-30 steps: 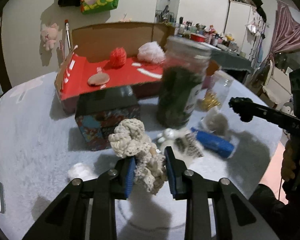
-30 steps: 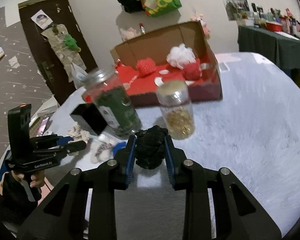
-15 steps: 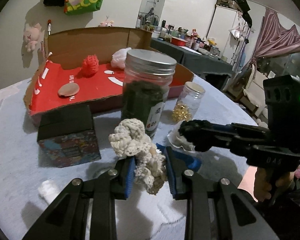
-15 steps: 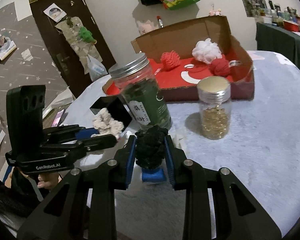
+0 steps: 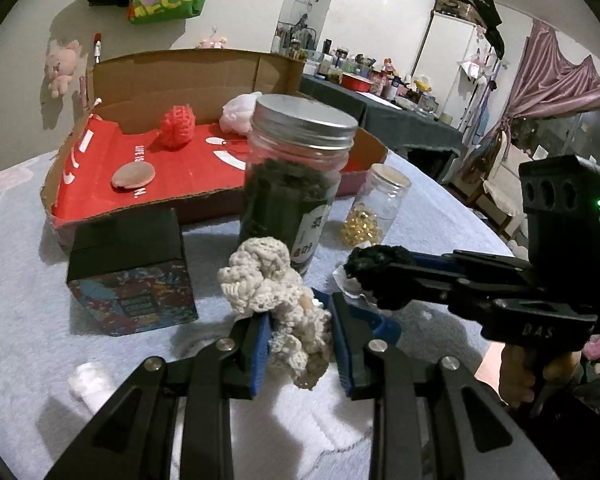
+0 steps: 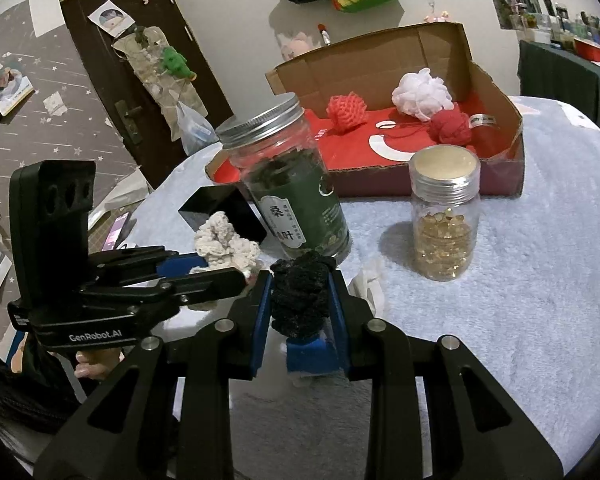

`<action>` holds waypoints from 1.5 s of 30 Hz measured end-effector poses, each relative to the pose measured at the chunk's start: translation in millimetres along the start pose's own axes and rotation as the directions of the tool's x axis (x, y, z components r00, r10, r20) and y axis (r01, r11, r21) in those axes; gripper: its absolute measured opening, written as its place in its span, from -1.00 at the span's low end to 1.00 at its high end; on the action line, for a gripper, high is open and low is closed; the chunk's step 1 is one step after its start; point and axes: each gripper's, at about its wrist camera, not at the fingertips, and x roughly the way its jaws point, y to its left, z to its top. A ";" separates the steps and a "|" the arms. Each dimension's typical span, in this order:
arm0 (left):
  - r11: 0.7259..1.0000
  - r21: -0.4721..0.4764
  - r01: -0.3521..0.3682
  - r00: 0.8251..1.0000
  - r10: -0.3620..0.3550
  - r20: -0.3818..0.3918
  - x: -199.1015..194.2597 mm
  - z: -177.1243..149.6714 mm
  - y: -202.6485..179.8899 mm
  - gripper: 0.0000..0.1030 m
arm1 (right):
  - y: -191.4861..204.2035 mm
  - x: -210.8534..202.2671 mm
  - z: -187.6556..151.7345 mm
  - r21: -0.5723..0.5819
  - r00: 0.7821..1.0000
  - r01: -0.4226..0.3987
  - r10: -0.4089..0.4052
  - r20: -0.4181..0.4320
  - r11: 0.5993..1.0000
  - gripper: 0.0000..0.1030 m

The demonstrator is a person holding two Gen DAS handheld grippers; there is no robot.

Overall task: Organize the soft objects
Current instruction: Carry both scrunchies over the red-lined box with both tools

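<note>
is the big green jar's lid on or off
On. The silver screw lid sits flat over the mouth of the upright green jar, with the dark leaves sealed inside.

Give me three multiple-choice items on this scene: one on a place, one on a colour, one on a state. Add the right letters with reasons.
1. Where is the white mesh puff?
A. in the cardboard box
B. on the black box
C. inside a jar

2. What colour is the crocheted piece in the left tool?
A. red
B. cream
C. green

3. What is the state of the right tool?
A. open and bare
B. shut on the black crocheted piece
C. shut on the small jar

Answers: 1 A, it lies on the box's red floor; 2 B, pale cream yarn shows between the blue pads; 3 B, both pads press its sides.
</note>
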 end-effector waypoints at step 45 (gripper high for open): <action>0.987 -0.083 -0.138 0.990 0.137 -0.020 -41.0 12.9 134.0 -0.42 | -106.5 -34.7 41.7 0.032 0.983 0.185 -0.184 -0.013 0.982 -0.49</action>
